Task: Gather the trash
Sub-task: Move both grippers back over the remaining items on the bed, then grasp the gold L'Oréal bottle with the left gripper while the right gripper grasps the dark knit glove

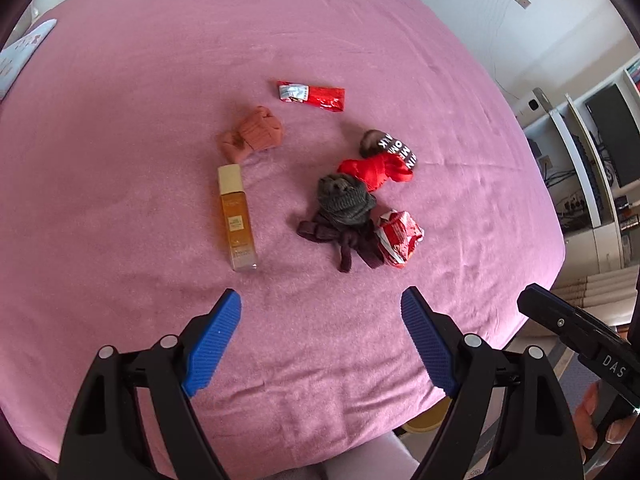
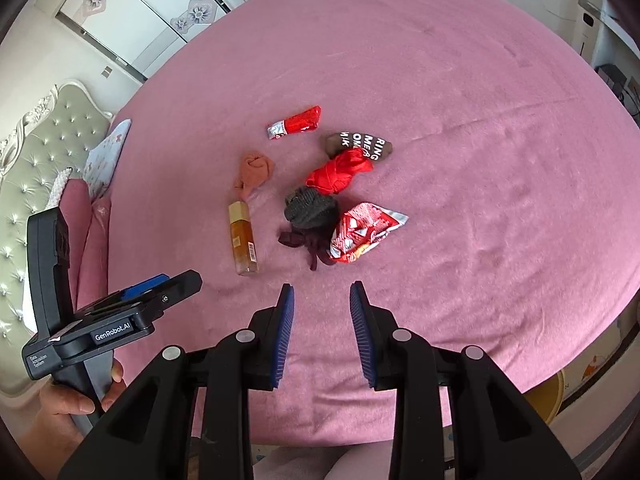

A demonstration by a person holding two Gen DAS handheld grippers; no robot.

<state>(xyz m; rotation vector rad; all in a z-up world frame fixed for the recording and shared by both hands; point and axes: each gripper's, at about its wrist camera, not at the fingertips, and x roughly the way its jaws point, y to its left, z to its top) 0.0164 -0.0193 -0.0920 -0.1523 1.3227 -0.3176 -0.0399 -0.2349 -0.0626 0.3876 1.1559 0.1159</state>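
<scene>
1. The left gripper hovers over the near edge of the pink bed, jaws wide apart and empty.
2. The bottle lies far-left of it, long axis running near to far.
3. The crumpled wrapper lies just beyond the right gripper, slightly right (touching the dark socks); that arm looks nearer.
4. Its jaws are partly apart, empty.
5. The long red wrapper lies farthest.
</scene>
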